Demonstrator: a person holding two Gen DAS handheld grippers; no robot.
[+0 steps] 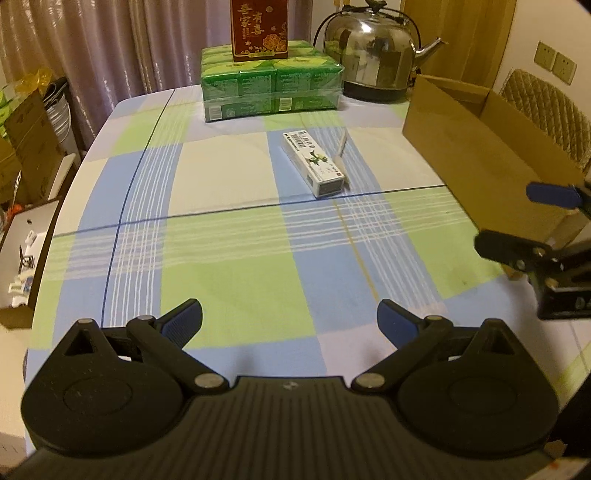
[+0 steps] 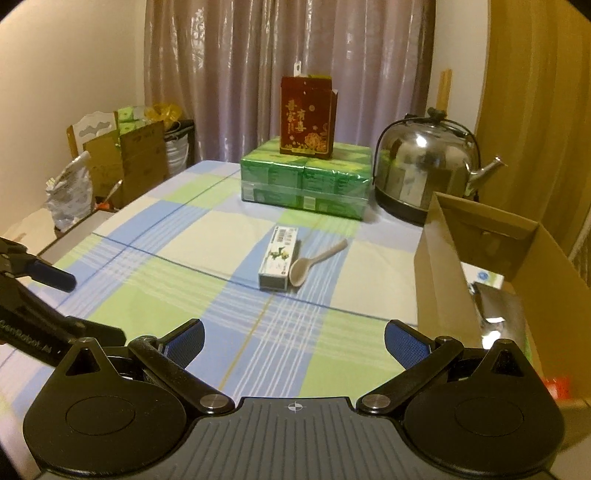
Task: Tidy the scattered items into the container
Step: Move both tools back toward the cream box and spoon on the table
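Observation:
A long white carton (image 1: 313, 162) (image 2: 277, 257) with a green print lies mid-table. A pale plastic spoon (image 2: 314, 262) rests against its right side; in the left wrist view only the spoon's handle (image 1: 341, 144) shows behind the carton. An open cardboard box (image 1: 491, 147) (image 2: 491, 266) stands at the table's right and holds a silvery packet (image 2: 498, 306) and other items. My left gripper (image 1: 290, 325) hovers open over the near table, empty. My right gripper (image 2: 293, 341) is open and empty too, close to the box's left wall.
At the far end sits a green wrapped pack (image 1: 271, 85) (image 2: 304, 177) with a red carton (image 1: 258, 29) (image 2: 306, 114) on top, beside a steel kettle (image 1: 373, 51) (image 2: 424, 166). Cartons and bags crowd the floor left of the checked tablecloth (image 1: 229, 266). A quilted chair (image 1: 546, 110) stands behind the box.

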